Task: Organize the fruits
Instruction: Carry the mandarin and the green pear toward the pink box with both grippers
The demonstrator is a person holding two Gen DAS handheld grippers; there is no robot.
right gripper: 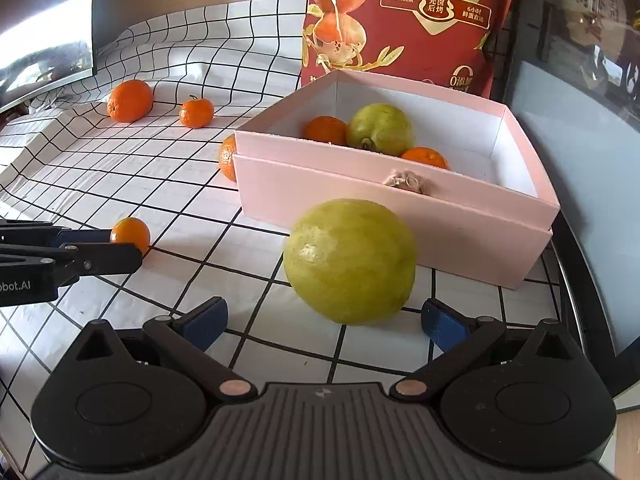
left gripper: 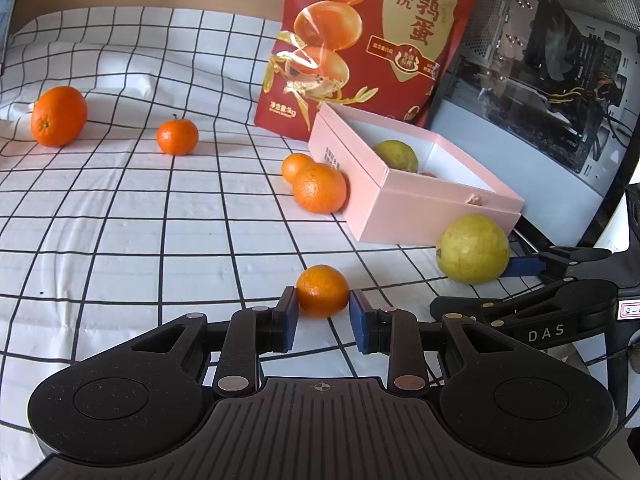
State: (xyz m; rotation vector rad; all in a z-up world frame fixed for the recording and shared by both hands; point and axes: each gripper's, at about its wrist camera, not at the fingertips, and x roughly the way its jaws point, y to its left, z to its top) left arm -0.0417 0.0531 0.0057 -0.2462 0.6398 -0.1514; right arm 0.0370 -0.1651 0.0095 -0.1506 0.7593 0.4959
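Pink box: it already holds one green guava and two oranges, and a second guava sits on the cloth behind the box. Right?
Not quite. The second guava sits on the cloth in front of the pink box, not behind it, as the right wrist view shows. The box does hold one guava and two oranges.

**Fruit around and inside the box**

The box (right gripper: 400, 216) stands on the cloth (left gripper: 120, 240), in front of the bag (left gripper: 372, 40). In it lie a guava (right gripper: 380, 128) and two oranges, one to its left (right gripper: 325, 130) and one to its right (right gripper: 424, 157). A second guava (right gripper: 350, 262) lies just before the box. Two oranges (left gripper: 319, 188) sit touching at the box's left side. A small orange (left gripper: 322, 290) lies left of the near guava. Far left, well apart from the box, lie a large orange (left gripper: 59, 116) and a mandarin (left gripper: 177, 136).
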